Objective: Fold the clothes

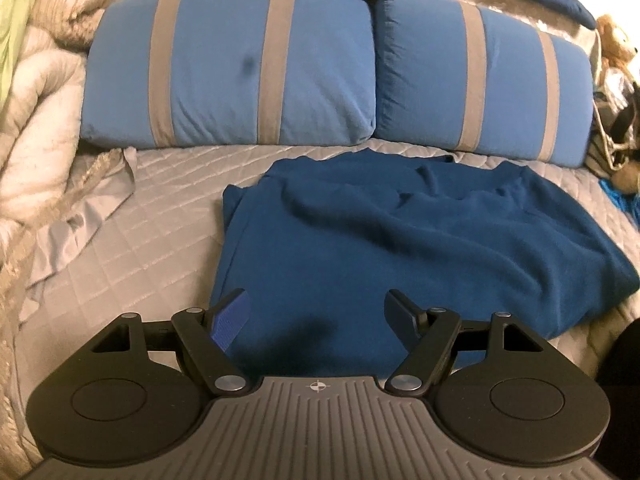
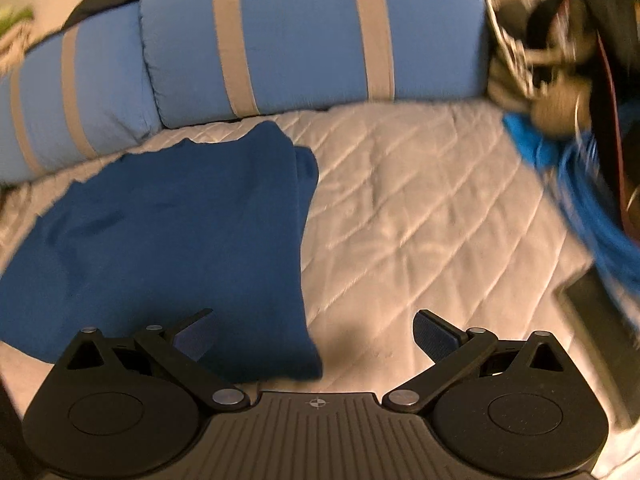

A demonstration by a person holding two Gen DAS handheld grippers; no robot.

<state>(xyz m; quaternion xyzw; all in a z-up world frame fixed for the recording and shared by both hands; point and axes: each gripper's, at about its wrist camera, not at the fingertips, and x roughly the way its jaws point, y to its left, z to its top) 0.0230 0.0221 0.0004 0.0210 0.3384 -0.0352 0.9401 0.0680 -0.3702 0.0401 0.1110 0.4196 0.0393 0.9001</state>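
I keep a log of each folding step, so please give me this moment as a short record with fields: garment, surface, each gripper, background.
garment: dark blue garment, partly folded, wrinkled, lying flat
surface: grey quilted bedcover
left gripper: open, over the garment's near edge, nothing held
right gripper: open, over the garment's near right corner, nothing held
background: two blue striped pillows behind the garment

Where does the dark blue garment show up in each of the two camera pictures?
Left wrist view: the dark blue garment fills the centre and right, ahead of the gripper.
Right wrist view: the dark blue garment lies at left and centre-left.
Shared landmark: the blue pillows with grey stripes behind it.
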